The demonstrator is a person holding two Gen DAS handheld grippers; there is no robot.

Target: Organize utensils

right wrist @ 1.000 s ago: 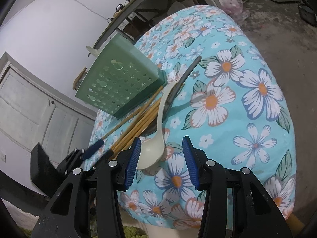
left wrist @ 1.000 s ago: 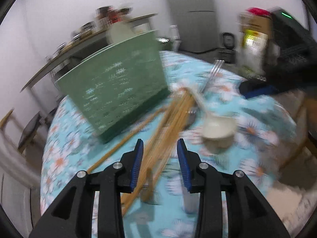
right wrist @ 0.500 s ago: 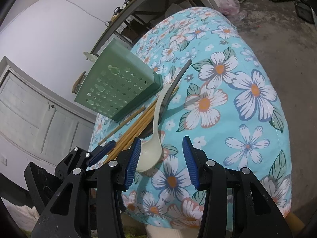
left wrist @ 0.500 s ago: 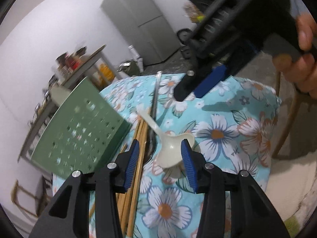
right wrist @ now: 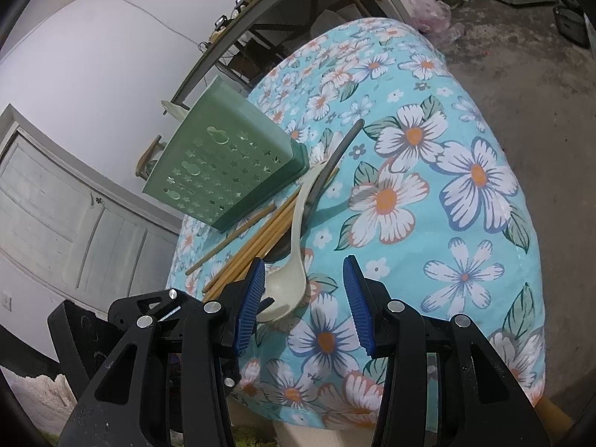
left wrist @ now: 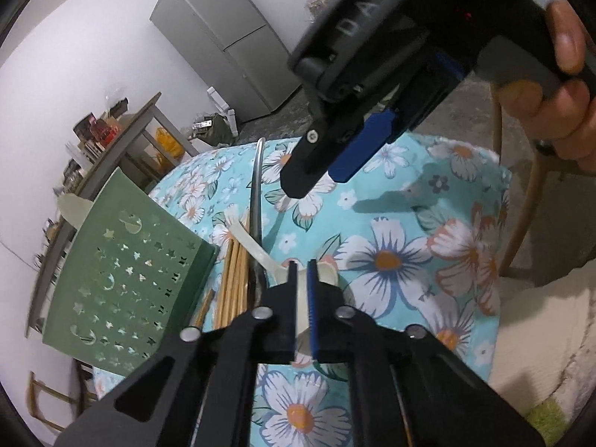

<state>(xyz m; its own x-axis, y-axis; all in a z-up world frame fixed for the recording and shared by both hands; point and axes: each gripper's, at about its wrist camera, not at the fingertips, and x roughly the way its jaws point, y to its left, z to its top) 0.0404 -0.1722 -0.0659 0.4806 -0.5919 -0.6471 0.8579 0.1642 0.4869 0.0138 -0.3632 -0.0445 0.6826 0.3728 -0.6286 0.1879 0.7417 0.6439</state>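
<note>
A cream spoon lies on the floral tablecloth, its handle resting over a bundle of wooden chopsticks and a grey-handled metal utensil. My left gripper is shut on the rim of the spoon's bowl. A green perforated utensil holder lies tipped on its side to the left of the chopsticks. My right gripper hangs open just above the spoon's bowl with nothing between its pads. In the left wrist view the right gripper hovers over the table.
A hand holds the right gripper at the upper right. Beyond the table stand a grey fridge and a cluttered shelf. A wooden chair stands by the table's right edge. White cabinet doors are at the left.
My left gripper rolled and swung round to face the spoon's bowl, then its jaws shut on the bowl's rim. The right gripper has stayed where it was, open.
</note>
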